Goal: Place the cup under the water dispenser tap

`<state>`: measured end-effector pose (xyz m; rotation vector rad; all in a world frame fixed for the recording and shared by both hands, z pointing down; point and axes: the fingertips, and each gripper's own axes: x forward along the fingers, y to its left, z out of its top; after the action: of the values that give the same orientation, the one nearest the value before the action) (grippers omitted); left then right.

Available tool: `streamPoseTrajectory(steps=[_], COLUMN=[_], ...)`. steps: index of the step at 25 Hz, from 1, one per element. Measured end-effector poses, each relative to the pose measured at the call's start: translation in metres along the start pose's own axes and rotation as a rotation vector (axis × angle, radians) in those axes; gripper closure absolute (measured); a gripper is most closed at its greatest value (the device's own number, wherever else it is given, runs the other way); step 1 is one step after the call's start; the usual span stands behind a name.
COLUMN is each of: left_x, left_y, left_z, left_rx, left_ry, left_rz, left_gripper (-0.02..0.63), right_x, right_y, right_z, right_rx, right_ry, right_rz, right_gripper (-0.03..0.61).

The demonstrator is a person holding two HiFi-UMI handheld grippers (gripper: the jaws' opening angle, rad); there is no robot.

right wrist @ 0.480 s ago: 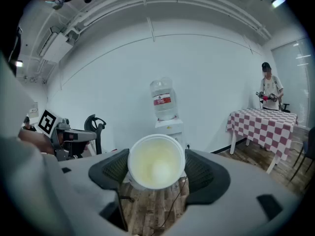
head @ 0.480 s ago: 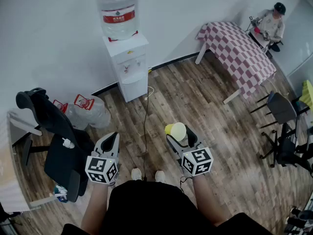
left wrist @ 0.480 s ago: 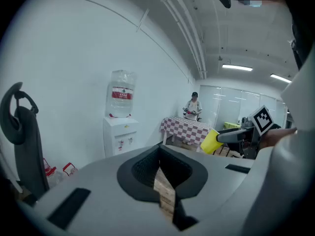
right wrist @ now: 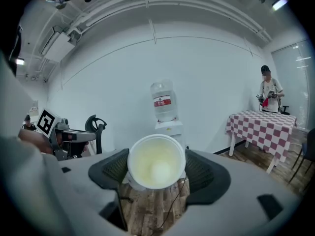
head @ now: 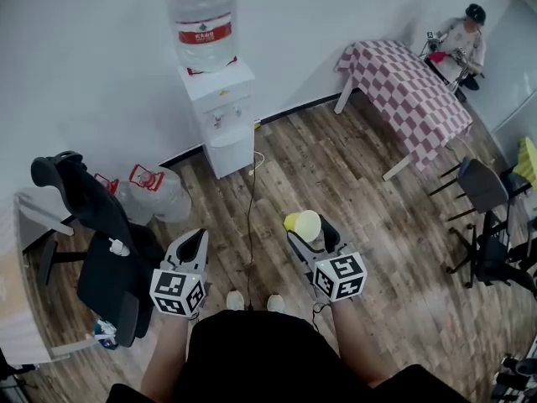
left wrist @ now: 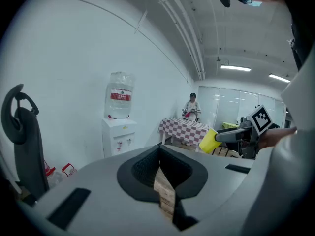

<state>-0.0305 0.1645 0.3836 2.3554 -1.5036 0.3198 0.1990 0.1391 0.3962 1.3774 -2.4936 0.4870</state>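
The person stands on the wooden floor (head: 352, 183) with a gripper in each hand, both pointing forward and slightly down. The right gripper (head: 309, 232) grasps the yellow cup (head: 304, 223). In the right gripper view, the cup (right wrist: 156, 160) sits squarely between the wide-spread jaws, lying on its side with its open mouth facing back along the tool. The left gripper (head: 193, 240) carries nothing. In its own view the two jaws meet at the tips, clenched on empty air.

The water dispenser (head: 220, 116) stands against the white wall at about eleven o'clock from the person, with a large bottle (head: 201, 19) upside down on top. The cup is well apart from it, held up over the floor in front of the person's feet. A dark cable (head: 250, 217) runs across the boards from the dispenser towards the person.

At nine o'clock there is a black office chair (head: 92, 233), with empty water bottles (head: 155, 193) lying on the floor just beyond it. At two o'clock a table with a checked cloth (head: 407, 91) stands near the wall, and another person (head: 463, 39) sits at its far end.
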Motion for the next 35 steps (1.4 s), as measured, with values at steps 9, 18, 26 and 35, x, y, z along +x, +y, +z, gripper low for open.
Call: streamPoseTrajectory(steps=[9,18,26,35], left_x=[-0.018,-0.04,-0.057,-0.036], left_y=[0.016,0.047,0.061,0.084], left_z=[-0.009,-0.022,-0.043,-0.051], left_rx=[-0.014,-0.029,-0.029,-0.052], left_ry=[-0.016,-0.013,0.008,0.053], left_rz=[-0.028,-0.048,-0.064,-0.048], left_gripper=[0.598,0.598,0.598,0.598], right_x=[-0.005,-0.002,0.006,0.048], right_y=[0.025,0.059,0.08,0.077], right_z=[-0.011,-0.015,-0.028,-0.02], right_rx=[0.042,0.051,0.065,0.063], right_ry=[-0.003,-0.001,0.016,0.041], right_rz=[-0.016,-0.048,-0.055,-0.012], right_gripper=[0.215,0.215,0.215,0.215])
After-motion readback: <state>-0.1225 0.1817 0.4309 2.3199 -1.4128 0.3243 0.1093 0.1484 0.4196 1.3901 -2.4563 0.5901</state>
